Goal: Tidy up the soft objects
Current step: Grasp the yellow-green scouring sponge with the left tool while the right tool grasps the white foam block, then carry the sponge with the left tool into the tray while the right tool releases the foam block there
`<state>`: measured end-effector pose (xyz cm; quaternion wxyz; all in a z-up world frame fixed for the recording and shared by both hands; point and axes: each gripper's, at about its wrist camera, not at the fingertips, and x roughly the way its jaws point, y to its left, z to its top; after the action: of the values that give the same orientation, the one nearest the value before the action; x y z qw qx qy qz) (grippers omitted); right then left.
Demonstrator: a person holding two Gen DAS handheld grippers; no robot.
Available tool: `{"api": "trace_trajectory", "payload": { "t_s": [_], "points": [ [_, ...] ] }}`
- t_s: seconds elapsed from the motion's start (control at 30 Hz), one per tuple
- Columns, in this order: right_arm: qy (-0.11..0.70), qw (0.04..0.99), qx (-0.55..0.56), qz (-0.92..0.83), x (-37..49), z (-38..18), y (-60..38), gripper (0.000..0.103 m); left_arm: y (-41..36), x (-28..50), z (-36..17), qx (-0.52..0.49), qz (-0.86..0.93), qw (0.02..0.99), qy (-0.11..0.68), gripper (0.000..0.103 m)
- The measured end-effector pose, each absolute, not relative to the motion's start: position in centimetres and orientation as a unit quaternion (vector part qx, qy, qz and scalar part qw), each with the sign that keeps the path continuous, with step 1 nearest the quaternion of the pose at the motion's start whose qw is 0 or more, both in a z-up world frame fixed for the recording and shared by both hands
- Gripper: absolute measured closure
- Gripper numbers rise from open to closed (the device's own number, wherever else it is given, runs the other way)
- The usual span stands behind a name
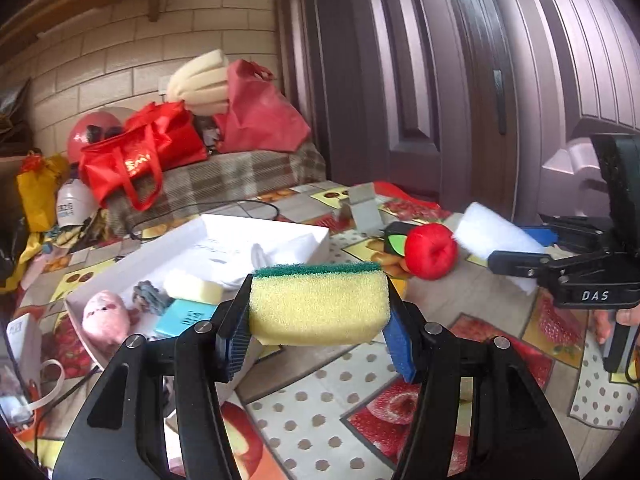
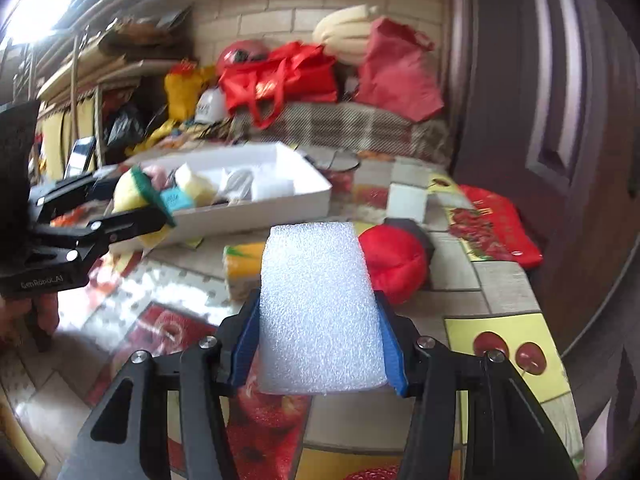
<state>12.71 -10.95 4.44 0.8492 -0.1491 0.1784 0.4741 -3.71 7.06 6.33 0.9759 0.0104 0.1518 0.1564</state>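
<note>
My left gripper (image 1: pixel 316 332) is shut on a yellow sponge (image 1: pixel 318 306) with a green scouring top, held clear above the table; the sponge (image 2: pixel 134 196) also shows at the left of the right wrist view, in the left gripper (image 2: pixel 132 216). My right gripper (image 2: pixel 318 344) is shut on a white foam block (image 2: pixel 320 308), its blue pads pressed on both sides. From the left wrist view the foam block (image 1: pixel 494 234) sticks out of the right gripper (image 1: pixel 520 256) at the right. A red soft ball (image 1: pixel 432 250) (image 2: pixel 394 262) lies on the table between them.
A white shallow box (image 1: pixel 320 236) (image 2: pixel 316 196) at the back left holds a pink plush toy (image 1: pixel 106 316), a pale yellow sponge (image 1: pixel 194 286), a teal packet (image 1: pixel 184 316) and a grey knit piece (image 1: pixel 150 296). Red bags (image 1: pixel 144 152) pile behind. A dark door (image 1: pixel 480 80) stands right.
</note>
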Motion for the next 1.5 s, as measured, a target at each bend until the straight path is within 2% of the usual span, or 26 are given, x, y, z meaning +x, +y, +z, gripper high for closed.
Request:
{"api": "trace_trajectory", "payload": {
  "t_s": [0.13,0.47,1.5],
  "points": [
    [0.153,0.878,-0.092,0.444,12.0,5.5,-12.4,0.05,8.4,-4.9,6.3,-0.01,0.188,0.971,0.144,0.046],
    [0.143,0.88,-0.071,0.447,9.9,5.8,-10.5,0.05,9.2,-6.1,5.9,-0.022,0.221,0.964,0.146,0.046],
    [0.159,0.857,-0.094,0.481,7.1,4.7,0.2,0.049,17.6,-7.8,5.4,-0.062,0.319,0.934,0.148,0.045]
  ]
}}
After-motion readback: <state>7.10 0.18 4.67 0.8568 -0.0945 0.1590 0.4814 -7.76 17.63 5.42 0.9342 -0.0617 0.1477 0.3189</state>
